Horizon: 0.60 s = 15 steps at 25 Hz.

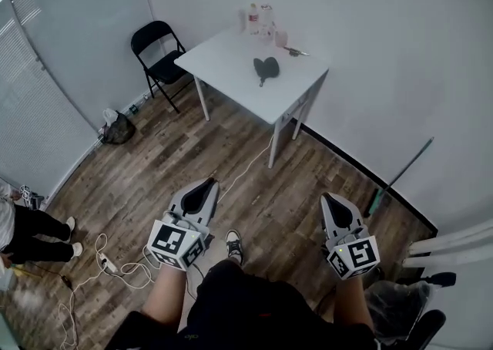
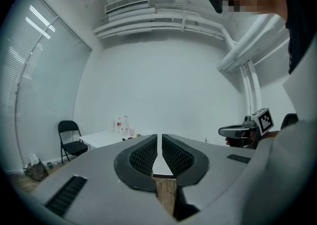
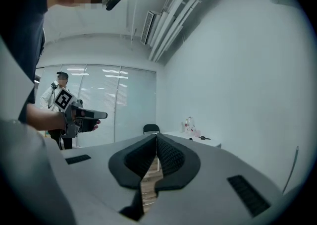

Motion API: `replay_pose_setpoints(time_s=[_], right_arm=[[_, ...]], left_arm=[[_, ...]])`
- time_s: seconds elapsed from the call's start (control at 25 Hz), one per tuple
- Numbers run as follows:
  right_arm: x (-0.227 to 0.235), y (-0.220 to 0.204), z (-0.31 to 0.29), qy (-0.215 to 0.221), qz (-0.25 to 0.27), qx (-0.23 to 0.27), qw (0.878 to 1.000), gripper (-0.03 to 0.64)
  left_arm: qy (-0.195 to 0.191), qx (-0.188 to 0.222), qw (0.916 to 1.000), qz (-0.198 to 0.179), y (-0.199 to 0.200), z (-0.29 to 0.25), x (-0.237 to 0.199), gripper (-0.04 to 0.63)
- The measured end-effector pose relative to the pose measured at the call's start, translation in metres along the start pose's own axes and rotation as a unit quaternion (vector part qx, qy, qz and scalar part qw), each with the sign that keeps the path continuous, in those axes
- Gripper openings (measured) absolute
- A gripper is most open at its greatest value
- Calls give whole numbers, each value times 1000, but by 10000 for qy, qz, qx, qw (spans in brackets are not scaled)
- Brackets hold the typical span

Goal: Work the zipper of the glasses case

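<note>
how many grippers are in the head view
2. The left gripper is at lower left above the wood floor, the right gripper at lower right. Both are shut and empty, well short of the white table.

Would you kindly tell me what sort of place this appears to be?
Probably a sparse office or test room: a white table stands against the wall, a black folding chair sits beside it, and tall blinds run along one side.
</note>
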State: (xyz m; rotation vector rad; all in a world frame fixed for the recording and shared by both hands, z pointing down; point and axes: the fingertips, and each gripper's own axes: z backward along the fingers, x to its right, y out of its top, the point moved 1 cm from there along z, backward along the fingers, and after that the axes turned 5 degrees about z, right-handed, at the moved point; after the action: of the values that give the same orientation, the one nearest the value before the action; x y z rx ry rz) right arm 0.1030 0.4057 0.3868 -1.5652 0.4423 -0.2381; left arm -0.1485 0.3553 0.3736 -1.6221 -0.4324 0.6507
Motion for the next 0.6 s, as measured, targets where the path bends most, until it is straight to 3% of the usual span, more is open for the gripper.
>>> replay_pose_setpoints(time_s=[0.6], right_arm=[[16, 22, -208, -23, 123, -237, 9996, 21]], left_arm=[[-216, -80, 9996, 149, 29, -109, -173, 48]])
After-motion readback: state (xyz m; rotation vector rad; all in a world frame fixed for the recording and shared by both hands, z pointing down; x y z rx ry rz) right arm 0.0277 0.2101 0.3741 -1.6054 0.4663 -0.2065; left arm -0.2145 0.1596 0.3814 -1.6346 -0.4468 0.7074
